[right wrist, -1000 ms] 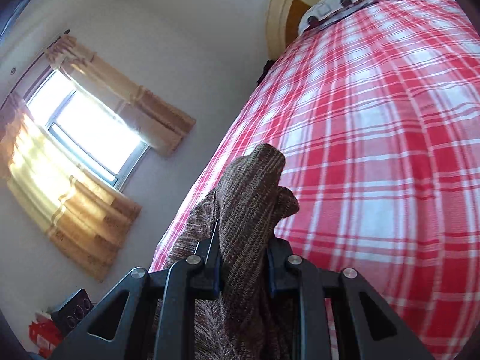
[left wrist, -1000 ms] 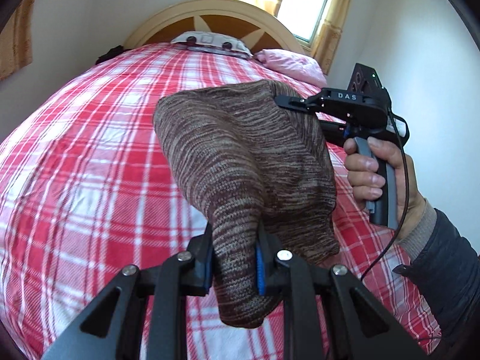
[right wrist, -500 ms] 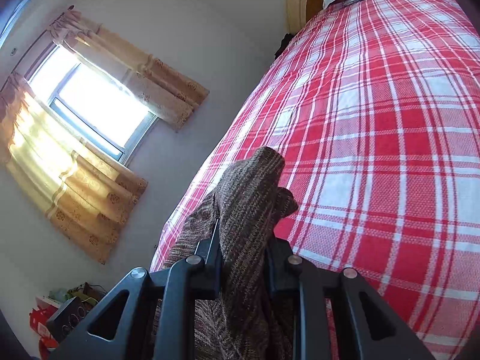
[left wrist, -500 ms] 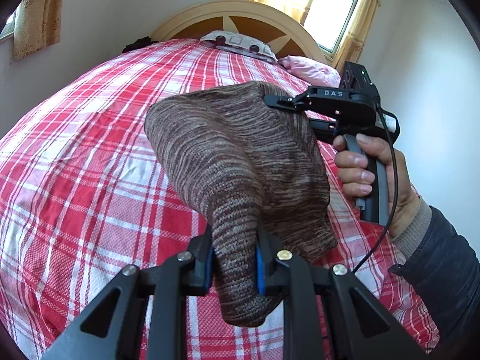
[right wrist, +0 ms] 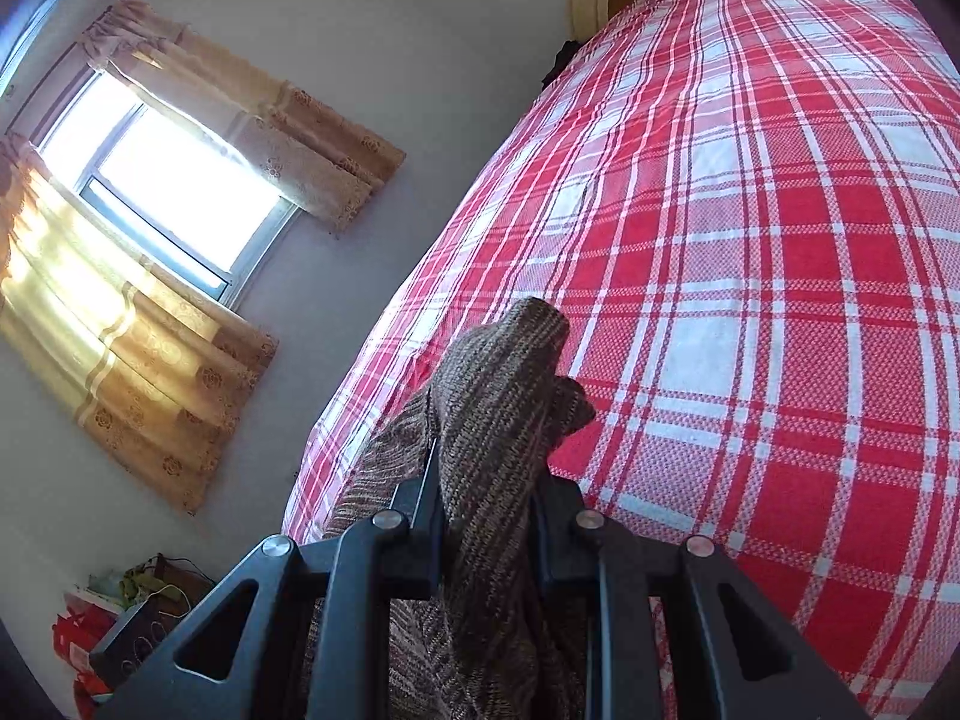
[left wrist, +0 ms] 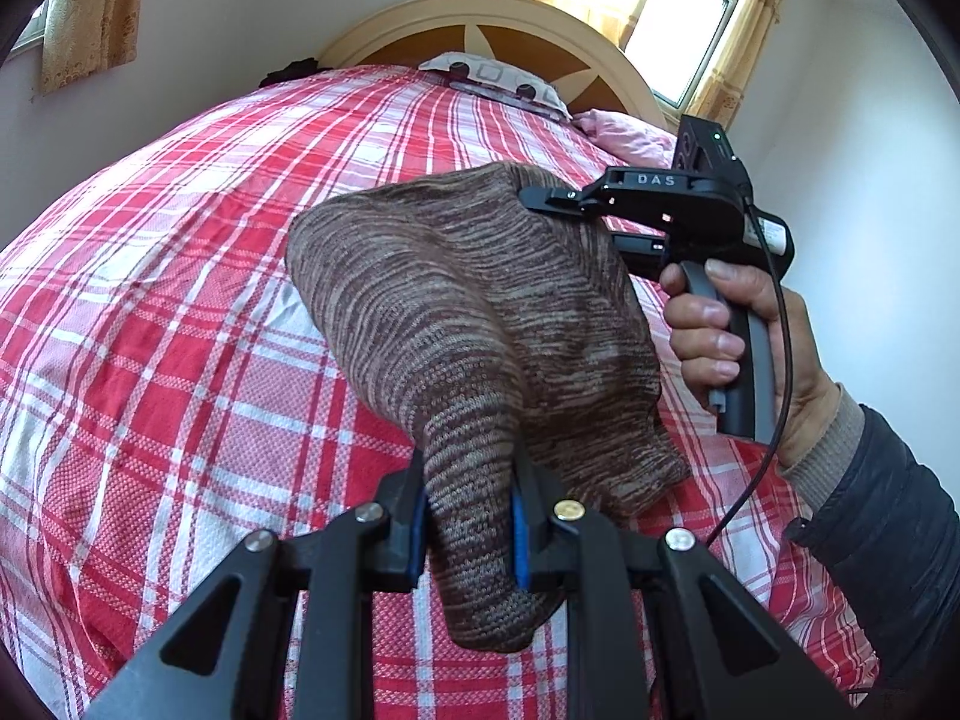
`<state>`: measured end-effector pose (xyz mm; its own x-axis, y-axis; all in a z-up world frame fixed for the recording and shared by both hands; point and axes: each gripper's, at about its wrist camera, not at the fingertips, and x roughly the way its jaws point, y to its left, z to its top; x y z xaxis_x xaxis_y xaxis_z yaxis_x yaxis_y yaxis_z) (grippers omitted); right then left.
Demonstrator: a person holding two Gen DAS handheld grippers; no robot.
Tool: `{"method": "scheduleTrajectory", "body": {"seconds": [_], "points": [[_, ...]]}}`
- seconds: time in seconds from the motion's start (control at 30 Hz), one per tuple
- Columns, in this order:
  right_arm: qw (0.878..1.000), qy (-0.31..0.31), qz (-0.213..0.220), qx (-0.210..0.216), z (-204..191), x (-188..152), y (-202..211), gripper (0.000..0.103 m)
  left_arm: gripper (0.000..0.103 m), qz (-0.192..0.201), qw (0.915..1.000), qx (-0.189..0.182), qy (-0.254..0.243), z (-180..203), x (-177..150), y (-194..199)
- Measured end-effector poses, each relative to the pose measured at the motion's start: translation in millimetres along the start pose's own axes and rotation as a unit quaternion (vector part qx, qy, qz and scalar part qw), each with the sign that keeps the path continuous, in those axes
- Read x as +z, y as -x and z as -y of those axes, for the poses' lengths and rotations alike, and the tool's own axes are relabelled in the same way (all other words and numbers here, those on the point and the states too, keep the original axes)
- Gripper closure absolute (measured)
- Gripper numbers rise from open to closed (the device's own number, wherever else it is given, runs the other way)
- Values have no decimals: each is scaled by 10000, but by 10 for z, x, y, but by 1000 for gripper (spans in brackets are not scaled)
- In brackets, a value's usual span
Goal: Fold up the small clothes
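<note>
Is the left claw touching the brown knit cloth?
Touching. In the left wrist view, the left claw is shut on the knit cloth: both blue pads press its bunched fabric, with no gap.

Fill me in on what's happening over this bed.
A person is holding a brown knitted garment up over the red plaid bedspread, with a handheld tool in each hand. The left tool is clamped on one bunched edge of it, and the right tool grips another edge. The person's right hand wraps that tool's handle. The garment hangs between the two, not yet laid flat, and no fold is visible yet.
</note>
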<state>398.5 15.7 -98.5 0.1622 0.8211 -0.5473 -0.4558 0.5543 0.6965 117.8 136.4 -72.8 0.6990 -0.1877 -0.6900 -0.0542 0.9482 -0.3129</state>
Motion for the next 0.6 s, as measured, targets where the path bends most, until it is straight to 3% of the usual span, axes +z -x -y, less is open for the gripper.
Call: {"method": "scheduleTrajectory", "body": {"seconds": [0.6], "points": [[9995, -86, -183, -235, 62, 18, -253, 81, 81, -144, 9997, 196, 23, -55, -163, -109]]}}
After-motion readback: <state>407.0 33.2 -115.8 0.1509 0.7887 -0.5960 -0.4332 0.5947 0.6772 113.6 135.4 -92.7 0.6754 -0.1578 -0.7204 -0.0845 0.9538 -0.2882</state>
